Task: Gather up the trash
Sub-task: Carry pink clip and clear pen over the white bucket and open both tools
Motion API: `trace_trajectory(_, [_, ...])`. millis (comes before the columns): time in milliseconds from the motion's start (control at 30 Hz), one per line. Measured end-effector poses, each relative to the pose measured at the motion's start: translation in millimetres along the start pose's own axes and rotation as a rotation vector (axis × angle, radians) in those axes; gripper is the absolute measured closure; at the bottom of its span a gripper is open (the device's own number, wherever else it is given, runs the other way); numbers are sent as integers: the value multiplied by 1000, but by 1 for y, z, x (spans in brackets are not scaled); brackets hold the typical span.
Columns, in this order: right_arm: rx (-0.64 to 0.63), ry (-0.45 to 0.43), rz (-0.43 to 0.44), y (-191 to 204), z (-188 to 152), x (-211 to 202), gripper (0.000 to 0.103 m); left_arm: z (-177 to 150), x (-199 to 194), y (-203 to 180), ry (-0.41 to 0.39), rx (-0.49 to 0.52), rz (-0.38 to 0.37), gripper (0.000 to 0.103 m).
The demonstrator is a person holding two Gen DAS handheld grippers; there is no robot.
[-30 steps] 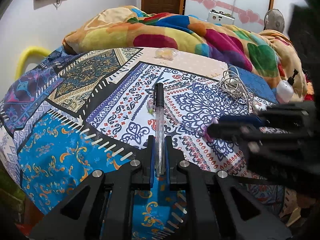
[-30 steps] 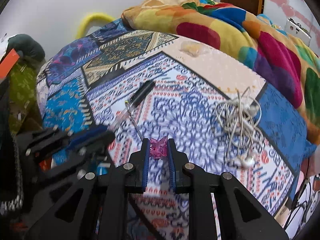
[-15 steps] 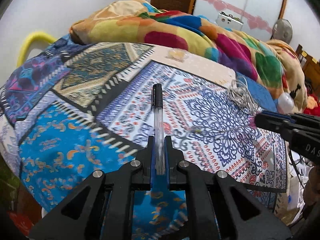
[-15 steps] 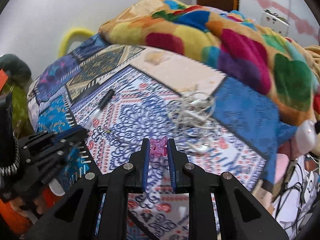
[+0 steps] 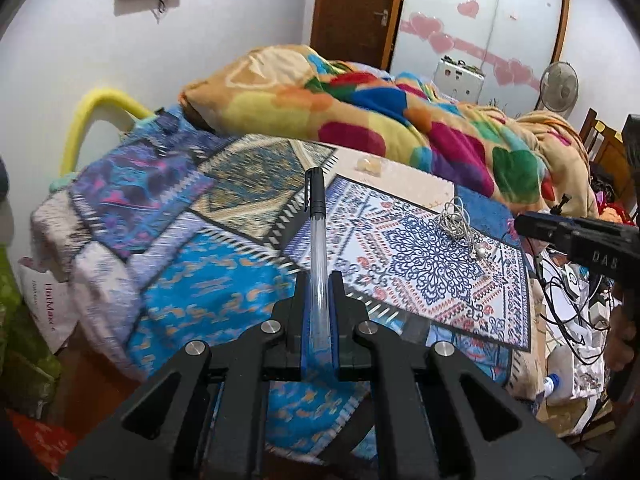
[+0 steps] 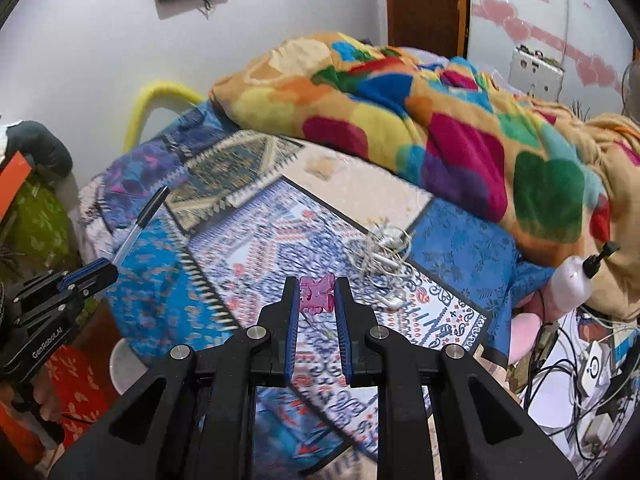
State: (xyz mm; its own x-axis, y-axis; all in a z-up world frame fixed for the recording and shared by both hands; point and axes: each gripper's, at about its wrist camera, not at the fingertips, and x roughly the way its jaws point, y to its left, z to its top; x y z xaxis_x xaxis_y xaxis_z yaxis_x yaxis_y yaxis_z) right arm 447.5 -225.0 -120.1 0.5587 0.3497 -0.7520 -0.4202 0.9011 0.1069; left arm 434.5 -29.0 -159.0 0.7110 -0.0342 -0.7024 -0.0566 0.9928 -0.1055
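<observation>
My left gripper (image 5: 319, 280) is shut on a clear pen with a black cap (image 5: 318, 240), held pointing forward above the bed's near edge; the pen (image 6: 138, 222) and that gripper (image 6: 96, 274) also show at the left of the right wrist view. My right gripper (image 6: 316, 286) is shut on a small pink plastic piece (image 6: 317, 294), held above the patterned bedspread (image 6: 256, 248). It shows at the right of the left wrist view (image 5: 524, 226). A tangle of white earphones (image 6: 386, 258) lies on the bed, also in the left wrist view (image 5: 460, 224). A crumpled clear wrapper (image 5: 370, 164) lies near the blanket.
A colourful blanket (image 5: 380, 116) is heaped at the far side of the bed. A yellow bed rail (image 5: 94, 114) stands at the left. Cables and clutter (image 6: 592, 364) lie right of the bed, with a white pump bottle (image 6: 576, 280). A red bag (image 6: 76, 384) sits low left.
Both grippers have lifted and pulled back from the bed, each carrying its item. The bedspread now looks farther away and more of the room shows.
</observation>
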Motion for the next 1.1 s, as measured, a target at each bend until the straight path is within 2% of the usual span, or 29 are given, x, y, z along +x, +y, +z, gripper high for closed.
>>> trace_trajectory(200, [-39, -40, 16, 42, 2, -34, 87, -13, -56, 31, -28, -30, 34, 96])
trace_trajectory(333, [-58, -53, 60, 74, -2, -48, 87, -29, -88, 55, -35, -47, 70, 96])
trace_trajectory(533, [-120, -62, 147, 142, -7, -57, 87, -59, -128, 96, -31, -94, 120, 96])
trace_trajectory(800, [-187, -3, 277, 232, -21, -38, 87, -112, -160, 157, 15, -171, 185, 96])
trace_trajectory(1100, [-277, 106, 362, 322, -47, 5, 87, -170, -152, 226, 123, -277, 251, 96])
